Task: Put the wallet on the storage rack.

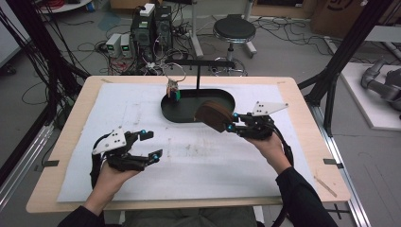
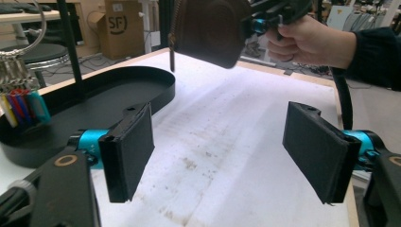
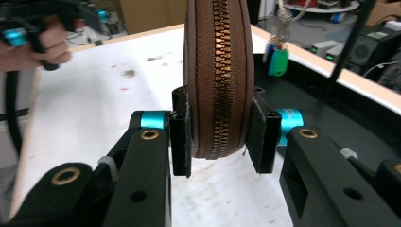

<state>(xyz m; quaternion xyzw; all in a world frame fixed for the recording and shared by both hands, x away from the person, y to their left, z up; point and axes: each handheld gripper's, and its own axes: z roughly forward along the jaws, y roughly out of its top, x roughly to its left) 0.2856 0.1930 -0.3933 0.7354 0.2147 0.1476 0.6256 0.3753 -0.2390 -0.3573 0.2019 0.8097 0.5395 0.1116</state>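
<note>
From the high view, a person seated at a light wooden table (image 1: pixel 302 142) covered by a white mat (image 1: pixel 189 156) works a gripper in each hand. The right gripper (image 1: pixel 230 122) holds a brown zippered pouch (image 1: pixel 213 115) in the air at the near right rim of a black oval tray (image 1: pixel 184 116), while the left gripper (image 1: pixel 150 145) sits well apart over the mat's near left, its jaws spread with nothing between them. A bunch of keys (image 1: pixel 173 89) on a wire ring hangs over the tray's far left end, beside a thin black post (image 1: pixel 197 78).

In the left gripper view, the two black pads (image 2: pixel 128 151) stand wide apart above the stained mat (image 2: pixel 227 156), released and empty. Beyond them the pouch (image 2: pixel 208 30) hangs in the right gripper (image 2: pixel 257 23), gripped by the person's hand (image 2: pixel 307 42); the tray (image 2: pixel 94 109) curves at left with the coloured key tags (image 2: pixel 21 106) at its edge.

In the right gripper view, the jaws are clenched on the pouch (image 3: pixel 218 75), one pad on each flat side, its brass zipper (image 3: pixel 219 66) running upright down the middle. Behind it lie the tray (image 3: pixel 321 99) and a green key tag (image 3: pixel 279 61); the left gripper (image 3: pixel 19 33) shows at upper left.
</note>
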